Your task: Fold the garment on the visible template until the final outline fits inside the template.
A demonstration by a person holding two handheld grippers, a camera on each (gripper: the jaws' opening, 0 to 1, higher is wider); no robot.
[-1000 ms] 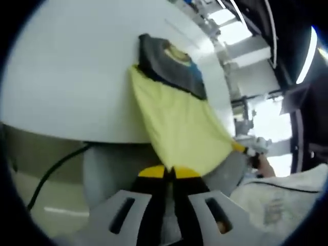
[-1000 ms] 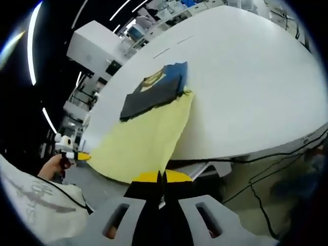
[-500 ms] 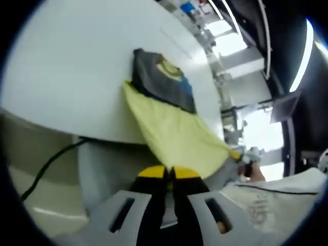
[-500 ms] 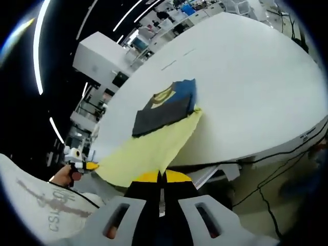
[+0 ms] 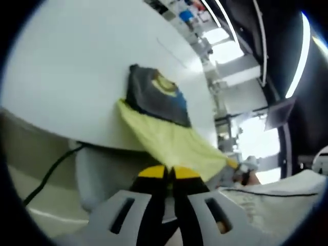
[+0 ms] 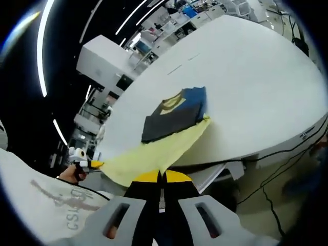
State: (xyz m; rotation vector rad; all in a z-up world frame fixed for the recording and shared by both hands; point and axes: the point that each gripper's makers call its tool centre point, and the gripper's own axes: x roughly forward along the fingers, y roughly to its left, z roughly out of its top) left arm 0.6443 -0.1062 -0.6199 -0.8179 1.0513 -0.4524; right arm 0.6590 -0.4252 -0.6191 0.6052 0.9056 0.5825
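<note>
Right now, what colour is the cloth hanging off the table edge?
Pale yellow cloth, clearest in the right gripper view.

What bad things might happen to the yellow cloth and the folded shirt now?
The yellow cloth hangs off the table edge, pinched at its corners by the right gripper and left gripper. Pulling more might drag the dark folded garment lying on it over the edge. A corner might also slip out and drop.
</note>
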